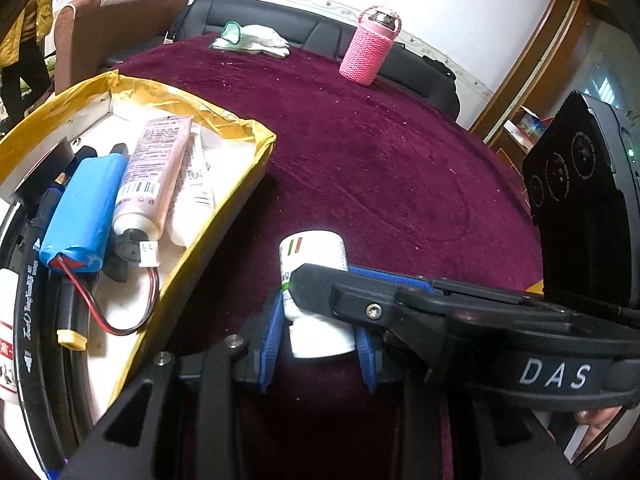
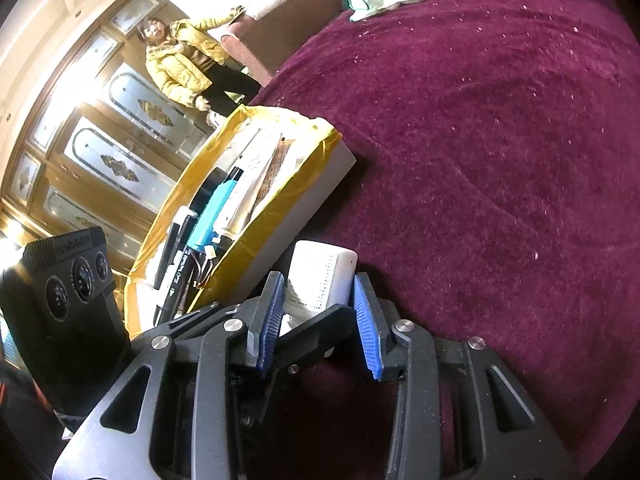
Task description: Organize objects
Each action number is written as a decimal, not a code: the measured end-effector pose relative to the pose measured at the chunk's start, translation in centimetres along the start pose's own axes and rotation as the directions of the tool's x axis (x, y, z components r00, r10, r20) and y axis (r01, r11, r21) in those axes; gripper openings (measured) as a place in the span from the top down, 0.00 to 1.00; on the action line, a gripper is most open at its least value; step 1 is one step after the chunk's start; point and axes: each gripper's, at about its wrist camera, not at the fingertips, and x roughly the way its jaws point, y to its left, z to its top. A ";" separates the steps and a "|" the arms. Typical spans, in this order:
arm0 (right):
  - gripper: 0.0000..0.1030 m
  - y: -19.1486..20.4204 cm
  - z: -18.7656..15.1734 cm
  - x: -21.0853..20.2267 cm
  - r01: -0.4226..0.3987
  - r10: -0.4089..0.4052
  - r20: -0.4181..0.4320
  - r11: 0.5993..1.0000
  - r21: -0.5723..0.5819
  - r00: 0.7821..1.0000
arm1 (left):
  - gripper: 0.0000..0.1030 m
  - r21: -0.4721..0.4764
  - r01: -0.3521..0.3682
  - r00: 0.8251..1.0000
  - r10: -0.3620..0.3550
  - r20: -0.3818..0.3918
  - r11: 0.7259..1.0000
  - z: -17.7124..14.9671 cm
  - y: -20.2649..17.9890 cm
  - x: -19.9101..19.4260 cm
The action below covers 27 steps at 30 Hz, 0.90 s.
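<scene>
A small white bottle [image 1: 314,258] with a green and red striped label sits between both grippers, above the maroon tablecloth [image 1: 380,152]. My left gripper [image 1: 320,340] has its blue pads on the bottle's lower end. My right gripper's finger [image 1: 320,292] crosses the left wrist view and presses on the bottle's middle. In the right wrist view, my right gripper [image 2: 320,312] has its blue pads on both sides of the white bottle [image 2: 324,276], and a left finger [image 2: 312,336] crosses below. A yellow-lined box [image 1: 224,208] lies to the left, holding a blue battery pack [image 1: 84,212], a pink tube [image 1: 148,176] and markers.
A pink knitted bottle [image 1: 366,48] stands at the far table edge. White gloves [image 1: 260,40] lie at the far left edge. A black sofa [image 1: 420,76] runs behind the table. A person in a yellow jacket [image 2: 180,60] stands past the box [image 2: 280,200].
</scene>
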 end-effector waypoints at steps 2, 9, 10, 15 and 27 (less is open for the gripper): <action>0.65 0.0 0.0 0.0 0.003 -0.003 0.000 1.000 -0.007 1.000 | 0.68 -0.003 0.003 1.000 -0.003 0.001 1.000 0.0 0.1 0.0; 0.63 -0.2 0.1 0.3 -0.004 0.004 -0.007 1.000 -0.010 1.000 | 0.68 -0.005 0.003 1.000 -0.003 0.002 1.000 0.2 0.1 0.2; 0.63 -0.3 0.1 0.4 -0.009 0.009 -0.009 1.000 -0.001 1.000 | 0.68 -0.003 0.005 1.000 -0.005 0.001 1.000 0.2 0.1 0.2; 0.62 -0.7 -0.1 0.6 -0.039 0.039 -0.013 0.998 0.039 0.999 | 0.68 0.011 0.022 1.000 -0.022 -0.001 1.000 0.0 -0.1 0.1; 0.65 0.5 -1.2 -0.2 -0.057 0.058 -0.014 0.997 0.047 0.998 | 0.68 0.004 0.022 1.000 -0.022 -0.012 1.000 -1.1 -0.3 -3.2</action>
